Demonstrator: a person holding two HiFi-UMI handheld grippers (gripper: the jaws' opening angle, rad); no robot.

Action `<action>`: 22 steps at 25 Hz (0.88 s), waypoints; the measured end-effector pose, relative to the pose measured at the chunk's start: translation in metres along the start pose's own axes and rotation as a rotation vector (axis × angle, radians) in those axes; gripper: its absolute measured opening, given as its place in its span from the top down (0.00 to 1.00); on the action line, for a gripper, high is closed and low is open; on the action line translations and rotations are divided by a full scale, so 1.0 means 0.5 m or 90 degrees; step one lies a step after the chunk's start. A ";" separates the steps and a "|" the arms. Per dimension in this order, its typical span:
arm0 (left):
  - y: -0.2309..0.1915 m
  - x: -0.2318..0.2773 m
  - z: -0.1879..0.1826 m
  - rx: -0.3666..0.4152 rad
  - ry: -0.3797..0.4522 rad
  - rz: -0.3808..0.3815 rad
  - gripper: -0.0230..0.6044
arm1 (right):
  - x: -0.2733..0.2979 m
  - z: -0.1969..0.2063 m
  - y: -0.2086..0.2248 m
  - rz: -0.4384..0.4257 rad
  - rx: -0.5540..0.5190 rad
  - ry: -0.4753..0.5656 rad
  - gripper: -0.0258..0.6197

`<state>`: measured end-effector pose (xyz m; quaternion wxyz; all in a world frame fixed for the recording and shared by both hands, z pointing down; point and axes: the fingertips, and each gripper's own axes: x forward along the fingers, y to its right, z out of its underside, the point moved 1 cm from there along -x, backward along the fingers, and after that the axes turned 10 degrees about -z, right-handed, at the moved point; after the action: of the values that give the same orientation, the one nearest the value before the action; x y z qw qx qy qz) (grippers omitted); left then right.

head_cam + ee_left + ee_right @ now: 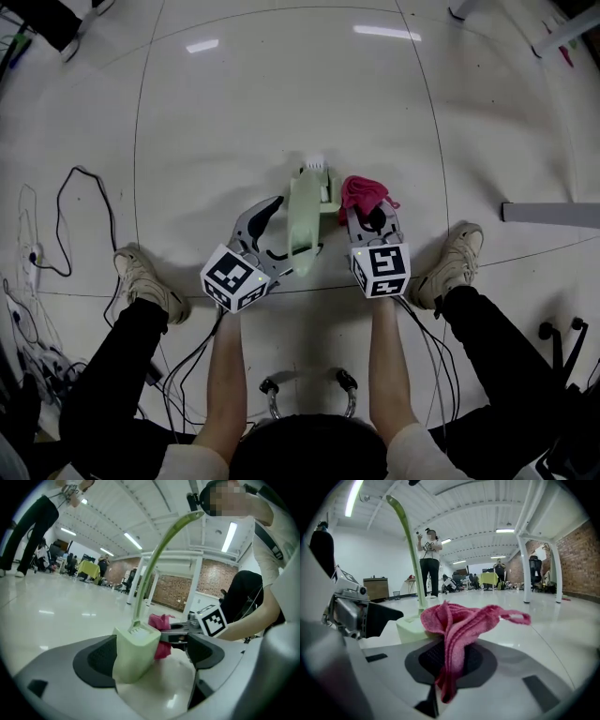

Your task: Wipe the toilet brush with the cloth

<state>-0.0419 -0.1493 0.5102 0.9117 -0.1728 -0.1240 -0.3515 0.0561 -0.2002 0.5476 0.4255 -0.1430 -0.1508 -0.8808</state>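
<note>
**Head view: brush standing between both grippers, open floor ahead**

Head view shows the glossy white tiled floor [234, 112] running open from 9 through 12 to 3 o'clock of the work. A loose black cable [66, 202] lies well apart at 9 o'clock. A flat grey bar [553, 214] lies well apart at 3 o'clock. The person's beige shoes [145, 281] flank the grippers at 8 and 4 o'clock.

The pale green plastic toilet brush [307, 211] stands on the floor between the two grippers. Its blocky foot, topped with white bristles, sits toward 12 o'clock. The long flat handle rises and curves back toward the person, with its tip toward 6 o'clock. Seen from the left gripper view, the long axis is near upright and bends toward 1 o'clock at the top.

On the left gripper [150, 656] the jaws stand wide with the block between them. The block touches the pad at 9 o'clock, and a gap shows before the pad at 3 o'clock.

On the right gripper [450, 660] the jaws are closed on the pink terry cloth [454, 620]. The cloth is bunched above the pads, with a loop trailing toward 3 o'clock. It lies just beside the block at its 3 o'clock; contact cannot be confirmed.
</note>
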 end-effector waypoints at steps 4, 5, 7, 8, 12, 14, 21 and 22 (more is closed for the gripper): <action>-0.050 0.041 -0.044 0.059 -0.005 0.023 0.25 | -0.050 0.015 -0.033 0.033 0.076 0.019 0.91; -0.055 0.053 -0.052 0.075 -0.011 0.034 0.25 | -0.059 0.020 -0.047 0.033 0.101 0.025 0.91; -0.057 0.073 -0.056 0.093 -0.028 0.058 0.25 | -0.068 0.028 -0.077 0.021 0.146 0.043 0.91; -0.055 0.080 -0.053 0.097 -0.038 0.068 0.25 | -0.068 0.030 -0.089 0.012 0.160 0.050 0.91; -0.039 0.077 -0.030 0.087 -0.049 0.077 0.25 | -0.048 0.030 -0.093 0.002 0.153 0.051 0.91; -0.037 0.060 -0.025 0.068 -0.037 0.064 0.25 | -0.038 0.024 -0.073 0.005 0.137 0.051 0.91; 0.045 0.027 0.001 0.009 -0.025 0.082 0.25 | 0.021 -0.017 0.020 -0.011 0.029 0.032 0.91; 0.057 0.027 0.002 0.001 -0.021 0.086 0.25 | 0.026 -0.021 0.025 -0.021 0.015 0.028 0.91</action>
<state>-0.0127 -0.1373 0.5096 0.9315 -0.1857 -0.1273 -0.2858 0.0568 -0.2209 0.5446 0.4157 -0.1162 -0.1542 -0.8888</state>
